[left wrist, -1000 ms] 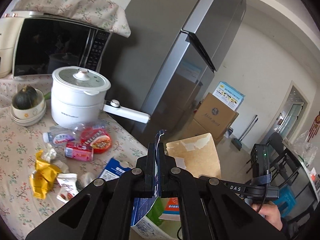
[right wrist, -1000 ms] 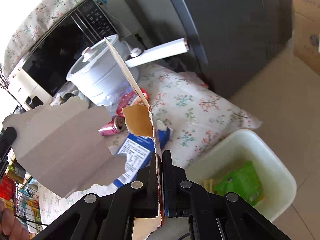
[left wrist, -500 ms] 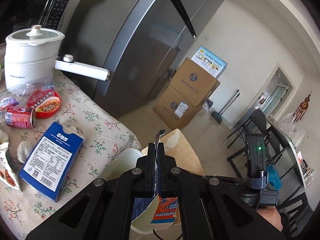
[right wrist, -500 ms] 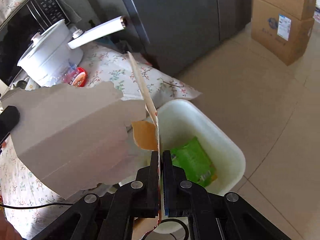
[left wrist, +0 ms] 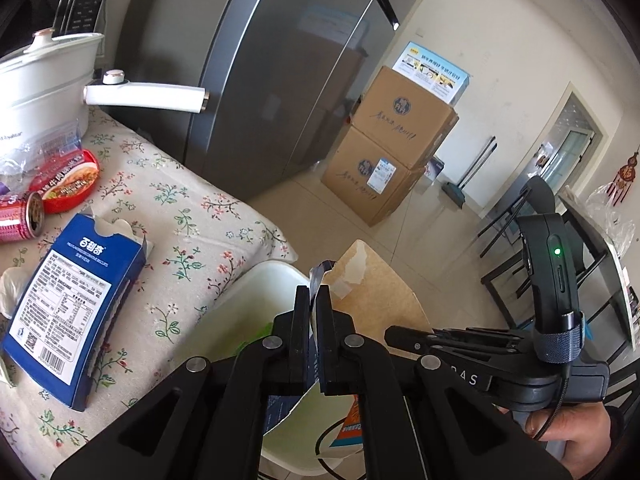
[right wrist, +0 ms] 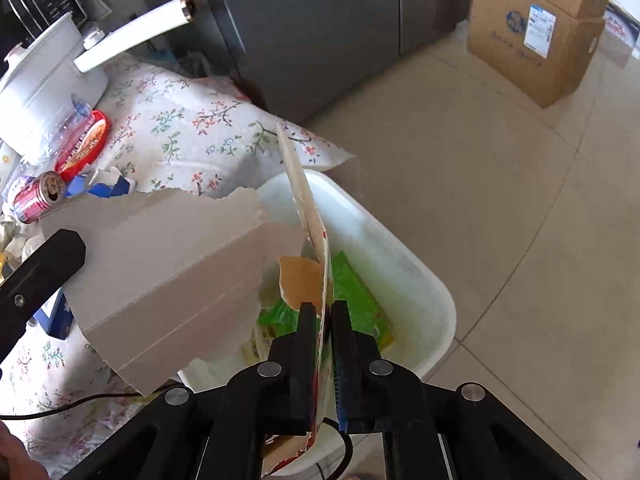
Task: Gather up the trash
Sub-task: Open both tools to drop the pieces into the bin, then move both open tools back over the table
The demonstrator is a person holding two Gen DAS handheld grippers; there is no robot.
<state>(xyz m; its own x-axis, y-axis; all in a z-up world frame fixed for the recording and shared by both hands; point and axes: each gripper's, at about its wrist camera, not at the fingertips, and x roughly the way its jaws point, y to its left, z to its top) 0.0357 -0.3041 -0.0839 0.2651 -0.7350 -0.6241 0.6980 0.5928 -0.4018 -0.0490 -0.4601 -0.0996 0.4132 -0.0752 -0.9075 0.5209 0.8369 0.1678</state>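
Both grippers (left wrist: 314,300) (right wrist: 322,312) clamped on torn carton (right wrist: 168,276)

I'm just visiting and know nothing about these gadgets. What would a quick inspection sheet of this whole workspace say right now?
Surface: floral tablecloth on the table.
Job's things: torn cardboard box held over the white bin; green wrapper inside the bin.
Clutter: blue carton, red can, noodle cup, white electric pot.
Grippers: left gripper and right gripper each shut on the box.
Cables: black cable over the tablecloth.
Surroundings: grey fridge, stacked cardboard boxes, tiled floor.
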